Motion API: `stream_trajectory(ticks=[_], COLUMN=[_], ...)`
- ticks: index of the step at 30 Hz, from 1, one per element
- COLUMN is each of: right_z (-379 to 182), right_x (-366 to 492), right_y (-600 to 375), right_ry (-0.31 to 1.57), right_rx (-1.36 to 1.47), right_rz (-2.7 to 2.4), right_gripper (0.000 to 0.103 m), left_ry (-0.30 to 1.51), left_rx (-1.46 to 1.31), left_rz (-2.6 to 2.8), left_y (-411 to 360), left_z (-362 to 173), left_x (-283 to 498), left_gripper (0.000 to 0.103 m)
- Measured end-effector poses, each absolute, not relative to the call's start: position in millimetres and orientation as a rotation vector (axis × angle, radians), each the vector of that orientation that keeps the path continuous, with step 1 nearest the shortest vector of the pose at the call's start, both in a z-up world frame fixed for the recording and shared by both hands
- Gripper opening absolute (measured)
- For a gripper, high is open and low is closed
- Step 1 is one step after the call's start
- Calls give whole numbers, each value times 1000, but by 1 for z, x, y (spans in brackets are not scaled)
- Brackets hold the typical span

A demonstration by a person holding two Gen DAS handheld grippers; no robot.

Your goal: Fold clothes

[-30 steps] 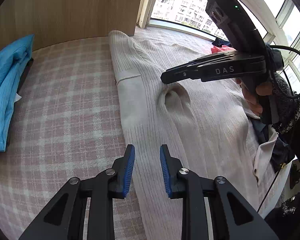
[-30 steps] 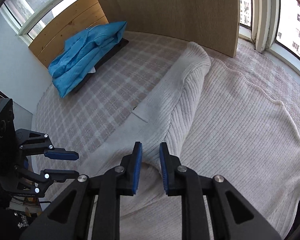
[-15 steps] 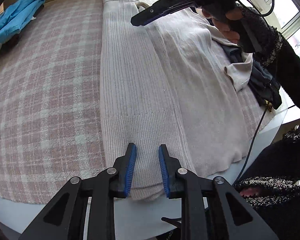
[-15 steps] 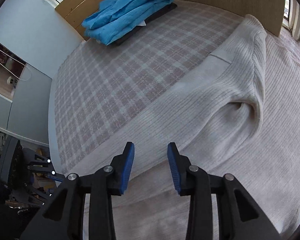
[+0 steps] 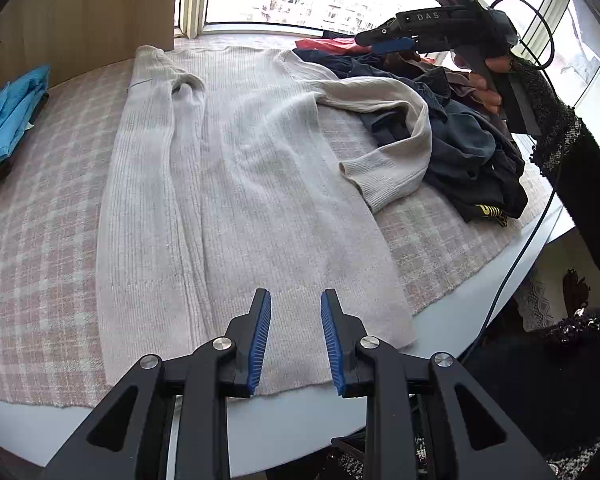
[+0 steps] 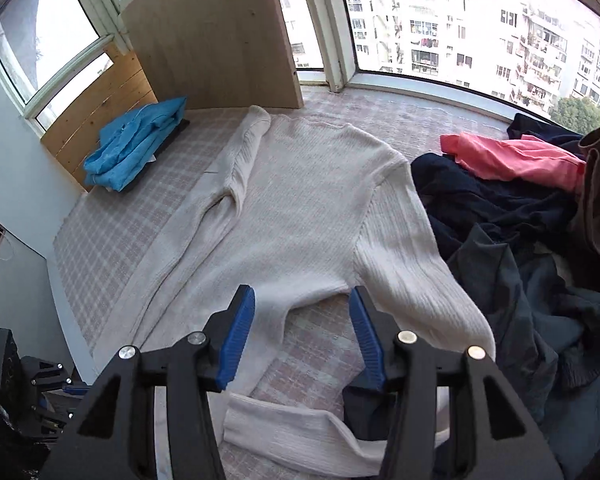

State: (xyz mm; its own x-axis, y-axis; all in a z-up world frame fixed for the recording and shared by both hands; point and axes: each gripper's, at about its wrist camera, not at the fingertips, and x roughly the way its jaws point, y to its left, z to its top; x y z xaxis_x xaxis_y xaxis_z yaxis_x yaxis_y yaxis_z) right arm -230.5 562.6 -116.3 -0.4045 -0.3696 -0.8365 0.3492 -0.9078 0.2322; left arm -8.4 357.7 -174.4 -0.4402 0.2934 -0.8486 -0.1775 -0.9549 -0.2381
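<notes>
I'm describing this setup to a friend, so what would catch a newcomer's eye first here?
A cream ribbed knit sweater lies spread across the pink plaid bed cover, one sleeve already folded in. A dark heap of unfolded clothes topped by a coral-pink garment sits beside it, and folded blue clothing rests by the wooden panel.

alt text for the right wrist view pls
A cream ribbed sweater lies flat on a pink plaid bed cover, one sleeve folded in, the other trailing toward a dark clothes pile. The right gripper hovers above, jaws open and empty.
</notes>
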Motion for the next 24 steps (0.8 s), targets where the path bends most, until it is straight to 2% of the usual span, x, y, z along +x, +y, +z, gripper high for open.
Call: stream_trajectory(ticks=[2,4,9,13,18,19,20,22,23,24], right_z=[-122,-126,-134,-129,-121,-120,-119,-119,-120,-120], right_x=[-228,-222,-214,-213,-214,-215,-217,-222,-226,-231], right_y=[609,640,673,681,686,686,686,685,684,683], right_ry=[-118,-171,-156,-104,-83,-76,-66,-62,-64,-65], right_rx=[1459,1487,1529,1508,1471,1466,1462,1461,1462,1462], right_rz=[-2360,-2376,-2372,-2357,-2342,-2342,-2341,-2329,-2322,-2315], right_gripper=[49,49,49,49,49,49,49,49,49,49], left_ry=[-122,-6,280,464,533,557,547,525,508,508], left_rx=[-1439,-1403,-1316,-1373,-1454,-1473,-1491,-1526,-1524,-1525], left_rz=[2412,2388,2259,2114,1955,1943,1942,1942,1951,1978], left_y=[378,400,454,481,498,499,499,497,496,496], left_z=[-173,-170,-169,-190,-211,-216,-219,-225,-223,-222], left_x=[-31,-60,-130,-164,-168,-167,-167,-168,-167,-166], left_gripper=[26,32,44,44,43,41,28,16,5,5])
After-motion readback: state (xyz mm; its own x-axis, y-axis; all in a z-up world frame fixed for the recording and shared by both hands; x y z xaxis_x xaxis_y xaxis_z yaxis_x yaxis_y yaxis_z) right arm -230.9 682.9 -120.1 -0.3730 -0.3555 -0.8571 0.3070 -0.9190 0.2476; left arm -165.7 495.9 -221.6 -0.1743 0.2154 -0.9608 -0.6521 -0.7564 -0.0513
